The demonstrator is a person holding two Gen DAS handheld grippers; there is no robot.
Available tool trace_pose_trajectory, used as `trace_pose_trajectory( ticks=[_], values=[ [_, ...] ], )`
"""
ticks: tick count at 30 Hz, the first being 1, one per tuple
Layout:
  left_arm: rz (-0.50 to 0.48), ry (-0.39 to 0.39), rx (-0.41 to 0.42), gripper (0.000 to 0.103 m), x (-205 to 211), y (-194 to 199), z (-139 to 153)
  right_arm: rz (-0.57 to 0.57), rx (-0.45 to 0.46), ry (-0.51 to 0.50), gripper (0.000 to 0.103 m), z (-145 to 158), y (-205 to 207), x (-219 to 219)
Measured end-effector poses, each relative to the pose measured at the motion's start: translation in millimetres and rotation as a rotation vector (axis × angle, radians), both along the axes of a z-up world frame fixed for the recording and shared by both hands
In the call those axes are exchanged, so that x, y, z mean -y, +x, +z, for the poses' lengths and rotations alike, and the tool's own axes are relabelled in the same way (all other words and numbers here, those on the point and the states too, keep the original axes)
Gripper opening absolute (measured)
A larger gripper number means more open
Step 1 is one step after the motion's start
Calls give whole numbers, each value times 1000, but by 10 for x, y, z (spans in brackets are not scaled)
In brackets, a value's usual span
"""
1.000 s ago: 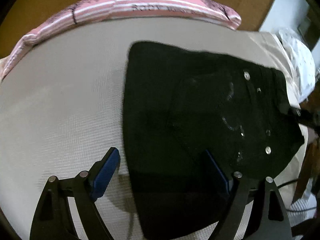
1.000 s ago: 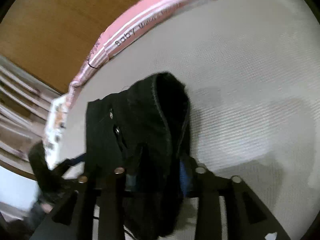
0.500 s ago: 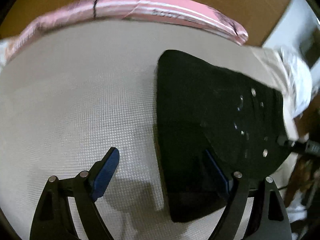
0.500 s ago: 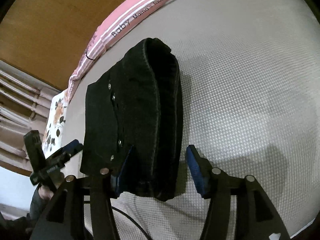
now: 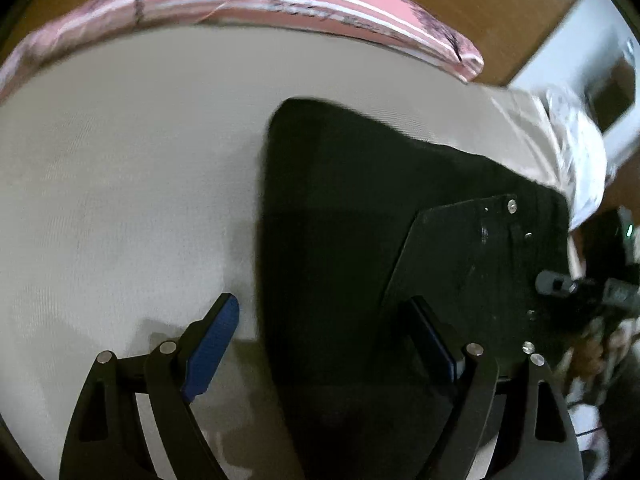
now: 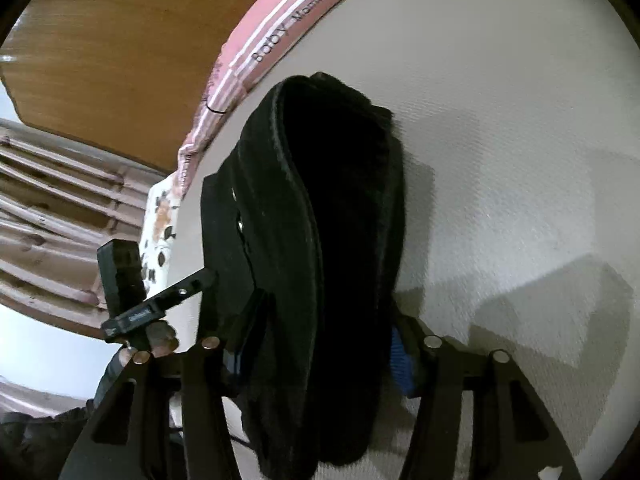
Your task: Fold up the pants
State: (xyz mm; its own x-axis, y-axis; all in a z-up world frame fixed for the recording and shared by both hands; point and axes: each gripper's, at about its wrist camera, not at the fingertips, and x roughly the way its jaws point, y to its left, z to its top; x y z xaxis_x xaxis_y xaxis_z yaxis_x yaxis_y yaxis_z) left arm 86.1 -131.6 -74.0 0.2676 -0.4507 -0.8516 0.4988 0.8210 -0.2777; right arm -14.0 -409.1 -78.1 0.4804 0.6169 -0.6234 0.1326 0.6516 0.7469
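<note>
You have the black pants [image 5: 344,216] folded into a thick, compact bundle lying flat on the pale bedding, silver rivets showing on top, rounded fold toward the far side [image 6: 320,208].

One pants [image 5: 344,216]; two grippers [image 5: 332,340].

Left gripper [image 5: 326,350]: matte black linkage fingers with triangular cut-outs, round silver pivot pins, and blue ribbed pads [image 5: 212,350]. Right gripper [image 6: 320,354]: identical black frame, silver pins, blue pads partly hidden. A thin black cable [image 6: 236,440] trails beneath its frame. The person's sleeve [image 6: 52,428] is dark.
</note>
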Motion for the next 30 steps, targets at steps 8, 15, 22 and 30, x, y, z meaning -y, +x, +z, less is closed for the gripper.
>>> trace_pose_trajectory(
  ticks=[8,15,22,30],
  values=[
    [74,-56,-23,37,92,181,90,-68,2,52,31,-34,203,-17],
    [118,-133,-34,14,-139,230,370,-94,29,40,27,387,257,-239],
    [203,-115,41,14,-705,711,791,-29,61,68,26,681,756,-668],
    [313,-18,110,14,-1302,1614,889,56,56,86,26,556,2026,-1374]
  ],
)
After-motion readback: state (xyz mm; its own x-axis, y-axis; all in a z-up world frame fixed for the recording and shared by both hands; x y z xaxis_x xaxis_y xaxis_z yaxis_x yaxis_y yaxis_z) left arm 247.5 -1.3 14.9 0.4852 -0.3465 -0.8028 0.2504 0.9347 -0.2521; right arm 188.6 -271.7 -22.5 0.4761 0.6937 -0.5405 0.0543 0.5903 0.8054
